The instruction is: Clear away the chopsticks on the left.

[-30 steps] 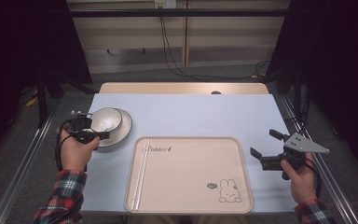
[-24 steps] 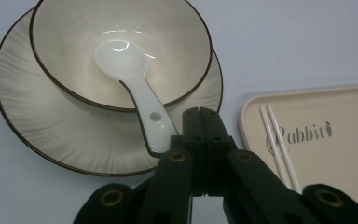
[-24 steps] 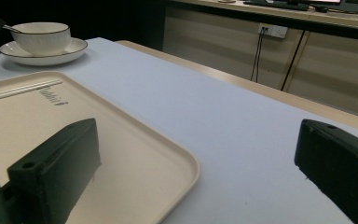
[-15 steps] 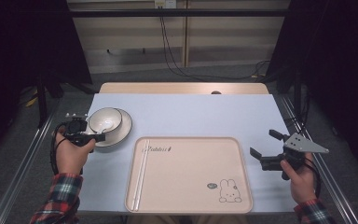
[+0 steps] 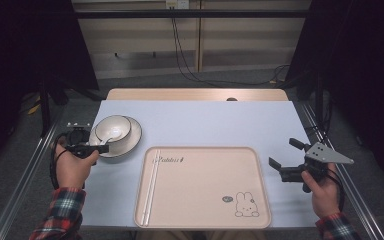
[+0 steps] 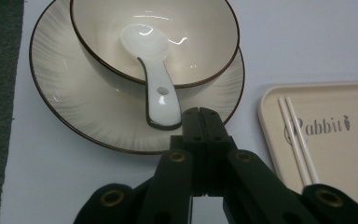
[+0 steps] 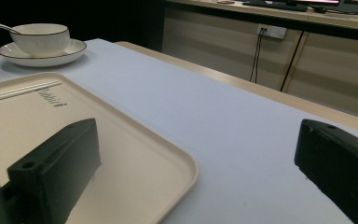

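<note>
One white spoon (image 6: 152,70) is being kept in a cream, dark-rimmed bowl (image 6: 200,42) on a matching plate (image 6: 70,107) at the bench's (image 5: 205,120) left. Its handle end is just beside the left hand-held gripper (image 6: 199,122), whose jaws are pressed together. Two white chopsticks (image 6: 298,140) are being carried on the tray (image 5: 205,190). The right hand-held gripper (image 5: 286,153) is being held wide.
</note>
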{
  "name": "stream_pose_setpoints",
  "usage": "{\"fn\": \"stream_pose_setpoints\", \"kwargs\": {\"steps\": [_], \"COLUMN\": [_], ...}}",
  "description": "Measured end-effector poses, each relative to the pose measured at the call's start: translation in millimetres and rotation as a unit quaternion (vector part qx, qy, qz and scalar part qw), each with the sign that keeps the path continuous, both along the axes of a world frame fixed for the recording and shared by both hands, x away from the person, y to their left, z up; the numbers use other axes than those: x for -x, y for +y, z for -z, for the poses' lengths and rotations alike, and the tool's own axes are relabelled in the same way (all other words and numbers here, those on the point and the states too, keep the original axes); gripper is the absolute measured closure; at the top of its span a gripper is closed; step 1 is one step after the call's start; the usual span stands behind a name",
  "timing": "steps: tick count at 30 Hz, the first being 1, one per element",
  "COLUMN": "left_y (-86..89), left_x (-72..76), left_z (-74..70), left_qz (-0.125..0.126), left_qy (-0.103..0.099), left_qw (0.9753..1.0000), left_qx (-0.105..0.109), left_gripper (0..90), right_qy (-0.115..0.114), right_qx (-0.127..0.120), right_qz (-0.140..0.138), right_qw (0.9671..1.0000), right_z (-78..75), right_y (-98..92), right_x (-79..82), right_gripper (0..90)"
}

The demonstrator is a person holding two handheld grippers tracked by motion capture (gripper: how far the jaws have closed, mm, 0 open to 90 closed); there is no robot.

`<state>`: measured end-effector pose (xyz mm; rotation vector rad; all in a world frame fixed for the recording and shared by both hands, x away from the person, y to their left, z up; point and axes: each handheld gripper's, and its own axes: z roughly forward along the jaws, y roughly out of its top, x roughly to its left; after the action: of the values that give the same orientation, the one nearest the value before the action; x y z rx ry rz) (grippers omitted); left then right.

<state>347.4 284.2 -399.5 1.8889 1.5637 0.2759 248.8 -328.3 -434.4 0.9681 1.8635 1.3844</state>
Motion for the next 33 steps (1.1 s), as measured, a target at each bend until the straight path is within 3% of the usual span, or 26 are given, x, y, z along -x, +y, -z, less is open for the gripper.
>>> {"fn": "stream_pose_setpoints", "kwargs": {"steps": [3,7,11,13,26,27,33], "left_y": [-0.1,4.3,5.5,8.3,11.8,12.3,15.8], "left_x": [1.4,2.8,3.5,3.0,0.6,0.3,-1.5], "left_z": [0.4,-0.8,0.7,1.3,7.8,8.1,8.8], "left_qz": [-0.009,-0.002,-0.017,-0.010,-0.029,-0.030,-0.034], "left_qy": [-0.002,0.005,0.001,0.008,0.006,0.005,0.006], "left_qw": [0.9999,1.0000,0.9999,0.9999,0.9995,0.9995,0.9993], "left_qx": [0.007,-0.002,0.002,-0.009,-0.014,-0.014,-0.017], "left_gripper": [90.0,90.0,90.0,90.0,90.0,90.0,90.0], "right_qy": [0.003,0.004,0.002,0.000,0.004,-0.001,-0.001], "right_qx": [-0.001,-0.004,0.000,0.001,0.002,0.001,0.001], "right_qz": [-0.003,0.001,-0.003,-0.001,-0.008,0.003,0.002], "right_qw": [1.0000,1.0000,1.0000,1.0000,1.0000,1.0000,1.0000], "right_z": [0.1,-0.3,0.1,0.7,-0.4,-0.1,0.7], "right_y": [0.7,0.0,0.7,1.1,-0.4,0.3,0.8], "right_x": [0.5,1.2,0.6,0.2,0.4,0.2,-0.5], "right_gripper": [0.0,0.0,0.0,0.0,0.0,0.0,0.0]}}
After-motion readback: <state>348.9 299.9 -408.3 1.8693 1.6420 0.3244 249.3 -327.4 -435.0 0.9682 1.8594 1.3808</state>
